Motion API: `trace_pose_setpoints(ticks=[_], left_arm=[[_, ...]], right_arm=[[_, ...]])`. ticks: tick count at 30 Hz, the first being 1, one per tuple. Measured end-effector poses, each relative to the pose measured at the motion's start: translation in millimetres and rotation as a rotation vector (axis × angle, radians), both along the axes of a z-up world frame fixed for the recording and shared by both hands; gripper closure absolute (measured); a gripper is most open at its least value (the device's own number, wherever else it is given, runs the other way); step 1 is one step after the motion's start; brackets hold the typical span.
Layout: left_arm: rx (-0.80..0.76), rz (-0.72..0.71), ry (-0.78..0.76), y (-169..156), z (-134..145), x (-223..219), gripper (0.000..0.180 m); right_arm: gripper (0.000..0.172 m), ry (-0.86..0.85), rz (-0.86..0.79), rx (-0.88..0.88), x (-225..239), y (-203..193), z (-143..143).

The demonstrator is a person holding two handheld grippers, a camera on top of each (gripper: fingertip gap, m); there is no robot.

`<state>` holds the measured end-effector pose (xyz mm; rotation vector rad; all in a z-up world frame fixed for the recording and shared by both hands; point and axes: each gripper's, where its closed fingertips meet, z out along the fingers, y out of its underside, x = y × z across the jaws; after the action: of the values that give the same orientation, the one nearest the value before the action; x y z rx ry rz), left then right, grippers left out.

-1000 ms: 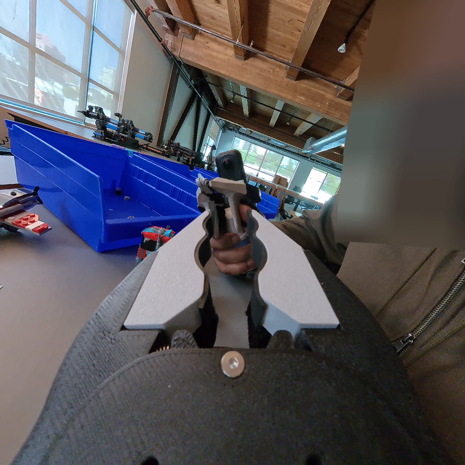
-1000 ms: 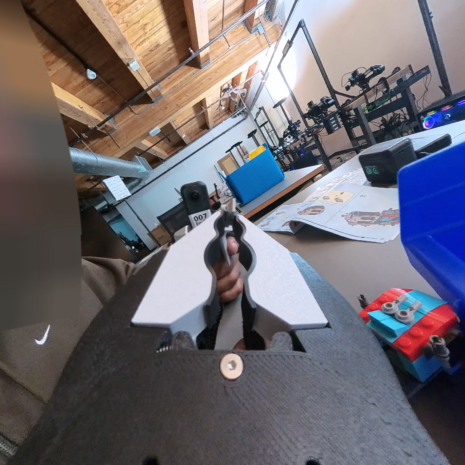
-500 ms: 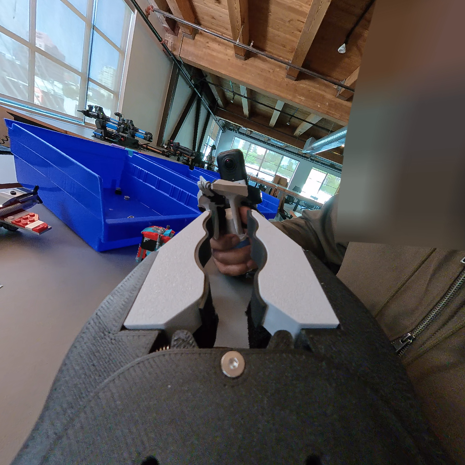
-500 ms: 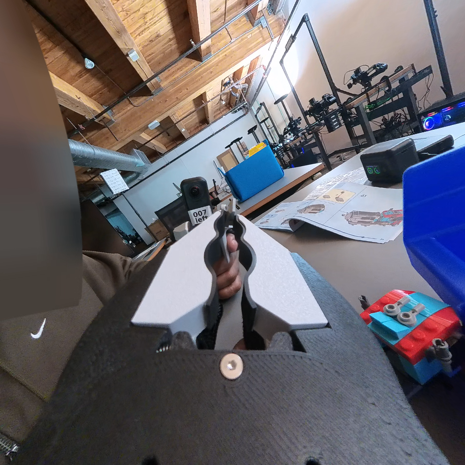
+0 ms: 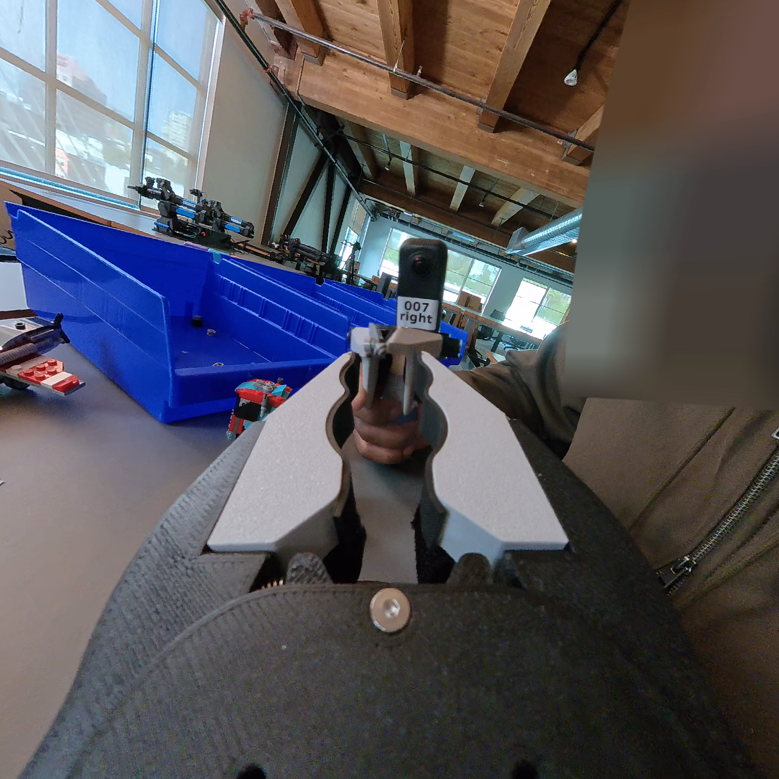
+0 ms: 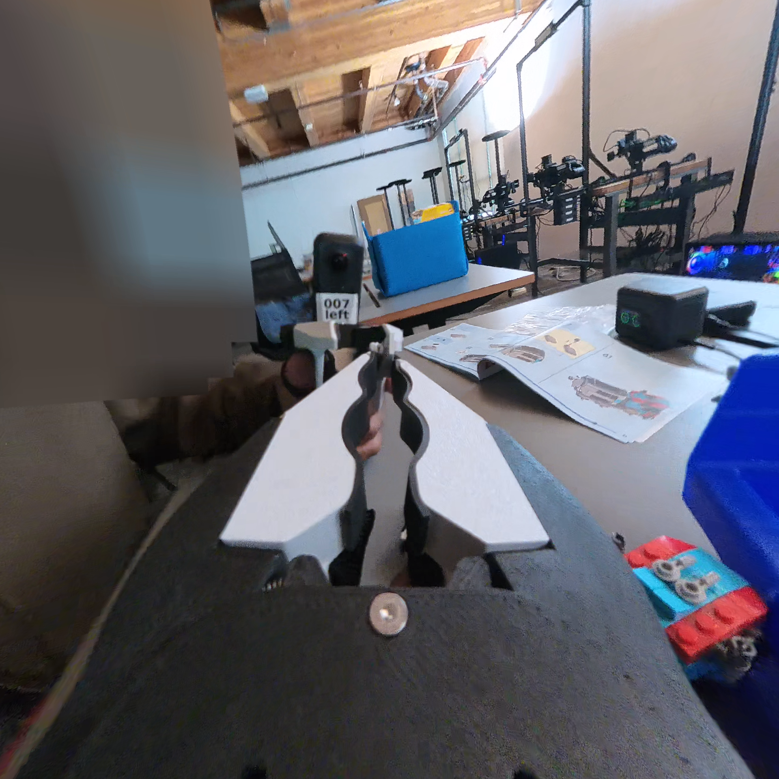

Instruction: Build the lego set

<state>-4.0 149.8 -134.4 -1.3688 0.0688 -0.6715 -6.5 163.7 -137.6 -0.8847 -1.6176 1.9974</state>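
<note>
The two grippers face each other tip to tip above a grey table [image 5: 84, 484]. My left gripper [image 5: 388, 362] is open, with nothing pressed between its pads. My right gripper [image 6: 383, 358] is nearly closed, shut on a small grey brick piece [image 6: 376, 347] that sticks out at its tips. The same piece [image 5: 373, 346] shows in the left wrist view at the tips of the right gripper [image 5: 379, 347], just beyond my left fingertips. In the right wrist view the left gripper [image 6: 356, 337] stands just behind the piece with its fingers wide apart.
A long blue bin [image 5: 126, 303] lies on the table, with its near corner [image 6: 742, 463] at the right. A red and teal brick model [image 5: 253, 400] stands by it. An open instruction booklet [image 6: 569, 371] and a black box [image 6: 662, 307] lie farther off. Another brick model [image 5: 33, 366] lies at the left. Only a small space, under 4 cm, lies between the two pairs of fingers.
The right wrist view has swung and levelled, so the left gripper now sits further left in it. The left gripper has barely moved. Both jaws stand as before, the right still on the piece.
</note>
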Motion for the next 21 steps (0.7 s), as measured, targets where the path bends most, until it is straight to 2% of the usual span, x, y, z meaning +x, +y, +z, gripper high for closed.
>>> trace_pose_setpoints(ticks=[4, 12, 18, 21], left_arm=[[0.002, -0.002, 0.011, -2, 0, 0, 0.154], [0.0, -0.022, 0.031, -3, 0, 5, 0.153], [0.005, -0.011, 0.042, -5, 1, 3, 0.153], [0.011, -0.003, 0.042, -6, 3, 2, 0.153]], right_arm=[[0.164, 0.1, 0.007, 0.145, 8, -12, -1], [0.165, 0.194, 0.0, 0.237, 14, -15, 1], [0.165, 0.346, -0.033, 0.477, 20, -23, -10], [0.165, 0.385, -0.053, 0.519, 20, -23, -10]])
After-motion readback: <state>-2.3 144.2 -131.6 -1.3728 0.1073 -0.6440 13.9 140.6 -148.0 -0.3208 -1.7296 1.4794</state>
